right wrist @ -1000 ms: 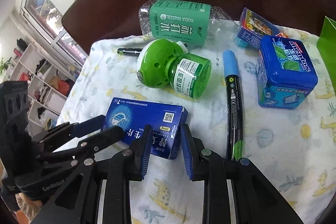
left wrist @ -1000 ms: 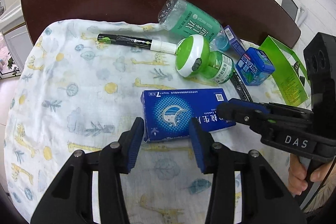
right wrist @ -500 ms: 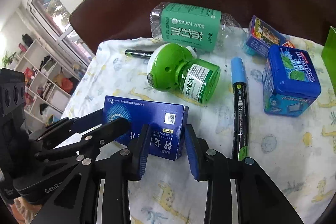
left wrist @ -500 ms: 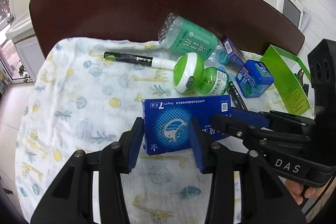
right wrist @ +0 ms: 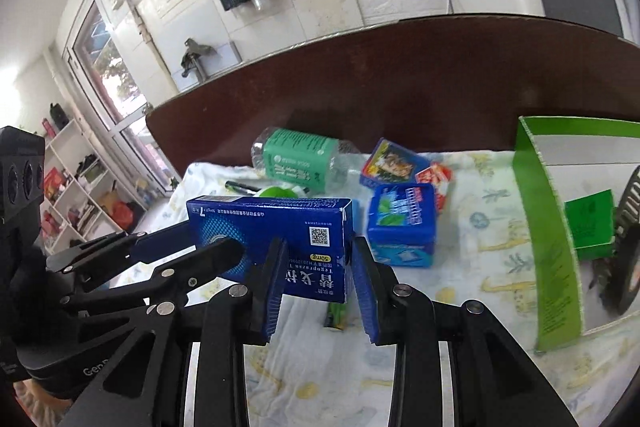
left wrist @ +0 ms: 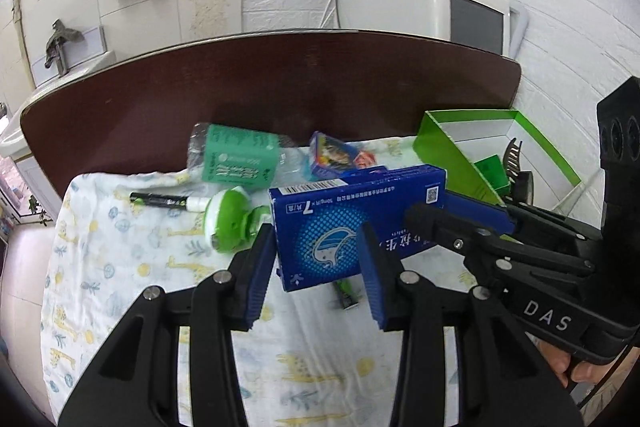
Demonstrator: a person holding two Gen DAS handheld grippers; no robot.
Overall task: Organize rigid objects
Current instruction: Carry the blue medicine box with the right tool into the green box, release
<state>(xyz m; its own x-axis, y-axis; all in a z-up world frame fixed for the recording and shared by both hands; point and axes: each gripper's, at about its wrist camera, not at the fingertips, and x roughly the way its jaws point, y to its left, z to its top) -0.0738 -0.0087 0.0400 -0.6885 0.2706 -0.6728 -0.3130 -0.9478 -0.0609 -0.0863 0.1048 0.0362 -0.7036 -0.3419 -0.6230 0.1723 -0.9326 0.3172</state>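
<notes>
A blue medicine box [left wrist: 352, 223] is lifted above the patterned cloth [left wrist: 120, 267], held at its two ends by both grippers. My left gripper [left wrist: 316, 263] is shut on its left end. My right gripper [right wrist: 316, 275] is shut on its right end, where the box [right wrist: 280, 231] shows a QR code. The right gripper also shows in the left wrist view [left wrist: 460, 227], and the left gripper in the right wrist view [right wrist: 192, 251]. A green open box [right wrist: 548, 227] stands at the right, holding a black comb [right wrist: 628, 203].
On the cloth lie a green soda water bottle [left wrist: 236, 155], a green and white round device [left wrist: 228, 223], a black marker [left wrist: 160, 199], a blue mint tin [right wrist: 404, 223] and a small colourful box [right wrist: 390, 159]. A dark brown table edge [left wrist: 280, 75] runs behind.
Both grippers have closed on the blue medicine box and lifted it off the cloth. The views have tilted up, showing the wall and appliances behind the table.
</notes>
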